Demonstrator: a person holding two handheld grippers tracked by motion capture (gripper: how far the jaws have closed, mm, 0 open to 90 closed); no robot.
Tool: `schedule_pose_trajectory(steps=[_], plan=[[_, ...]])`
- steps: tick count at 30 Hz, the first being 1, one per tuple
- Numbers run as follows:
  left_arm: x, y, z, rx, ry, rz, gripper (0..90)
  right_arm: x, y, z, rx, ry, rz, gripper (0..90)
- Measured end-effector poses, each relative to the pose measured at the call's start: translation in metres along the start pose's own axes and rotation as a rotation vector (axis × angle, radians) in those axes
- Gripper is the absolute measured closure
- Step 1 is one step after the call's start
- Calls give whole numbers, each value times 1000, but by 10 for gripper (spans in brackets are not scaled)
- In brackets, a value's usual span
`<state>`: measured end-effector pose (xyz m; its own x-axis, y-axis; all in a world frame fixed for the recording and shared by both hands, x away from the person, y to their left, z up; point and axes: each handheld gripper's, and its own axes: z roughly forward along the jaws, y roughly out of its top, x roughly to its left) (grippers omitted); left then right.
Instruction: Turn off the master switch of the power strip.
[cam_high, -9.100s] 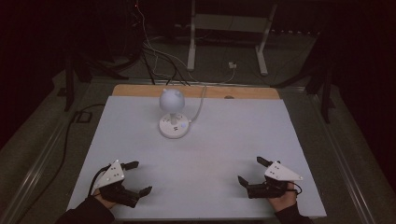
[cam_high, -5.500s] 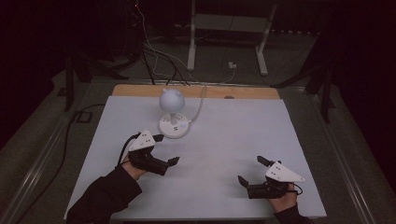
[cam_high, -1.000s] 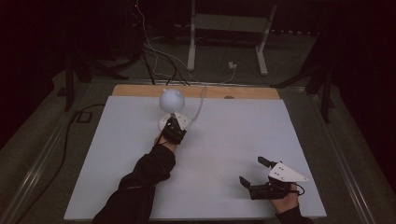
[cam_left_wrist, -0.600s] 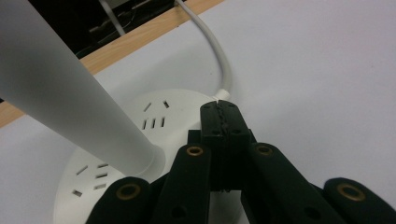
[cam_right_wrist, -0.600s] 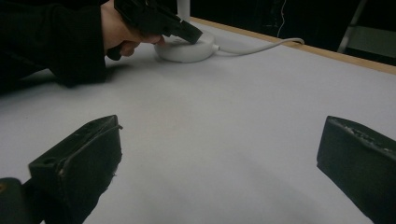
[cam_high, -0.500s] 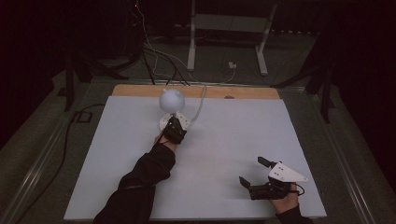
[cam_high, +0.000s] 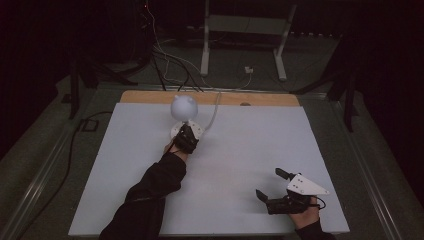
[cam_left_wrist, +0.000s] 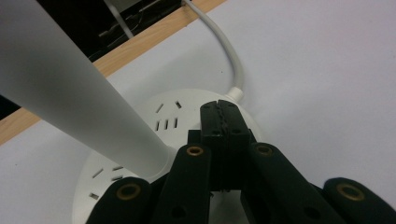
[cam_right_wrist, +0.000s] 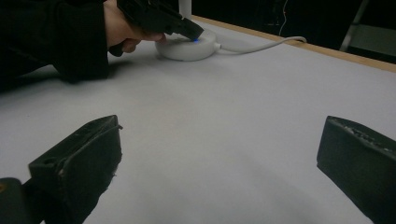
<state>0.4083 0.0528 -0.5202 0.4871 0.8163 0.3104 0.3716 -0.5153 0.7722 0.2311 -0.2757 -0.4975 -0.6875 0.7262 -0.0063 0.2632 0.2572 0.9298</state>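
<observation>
High view: white lamp (cam_high: 184, 114) sits upper centre of the frame, on the far half of the white table (cam_high: 250, 150), with its round head above a flat round base. Left gripper (cam_high: 186, 138) is right at the base's near edge, with the dark-sleeved forearm stretching up to it from the bottom left of the frame.

Left gripper view: left gripper (cam_left_wrist: 225, 108) has its jaws pressed together, with no gap between the toothed faces and nothing clamped between them. The tips sit on top of the lamp base (cam_left_wrist: 154, 140), on the rim near where the white cable (cam_left_wrist: 224, 51) enters. The lamp stem (cam_left_wrist: 70, 93) rises steeply at left of the frame, just beside the jaws, not touching them.

Right gripper view: a small blue light shows on the base under the left gripper's tip (cam_right_wrist: 189, 30), upper left of the frame; likely a touch button, but it is too small to be sure.

Right gripper (cam_high: 274, 186) is at lower right of the high view, well apart from the lamp and resting low over the table. In its own view its jaws are spread wide, one at each lower corner, with bare table between them and nothing held.
</observation>
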Motion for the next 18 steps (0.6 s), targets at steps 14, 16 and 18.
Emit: schedule_pose_trajectory(steps=[14,16,18], plan=[[-5,-3,-2,-17,24,49,900,0,0,0,3,1,0,0],[-6,-4,-3,-23,27,58,900,0,0,0,4,2,2,0],[-6,-4,-3,-26,24,51,900,0,0,0,5,3,1,0]])
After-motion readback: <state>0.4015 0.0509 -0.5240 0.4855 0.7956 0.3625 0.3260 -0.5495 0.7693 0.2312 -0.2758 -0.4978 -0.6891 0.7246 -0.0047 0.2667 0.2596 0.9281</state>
